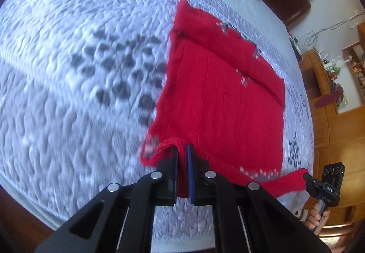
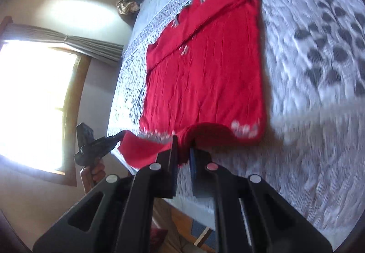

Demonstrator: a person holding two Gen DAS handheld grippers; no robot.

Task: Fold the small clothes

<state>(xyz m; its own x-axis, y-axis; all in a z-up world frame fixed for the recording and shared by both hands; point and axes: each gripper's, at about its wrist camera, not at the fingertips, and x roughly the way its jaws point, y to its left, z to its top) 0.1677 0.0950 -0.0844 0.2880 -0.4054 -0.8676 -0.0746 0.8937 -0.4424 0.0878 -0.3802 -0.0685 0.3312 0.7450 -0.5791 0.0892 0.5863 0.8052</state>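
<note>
Lying mid-frame on the quilted bed: red knit sweater, soft, floppy, light-looking. Left gripper pinching the near hem, right gripper likewise (hem corners probably being the best hold).

Only legible text: small white letters, apparently "DAS", on the black body of the right gripper, seen at the lower right of the left wrist view. Nothing readable in the right wrist view.
</note>
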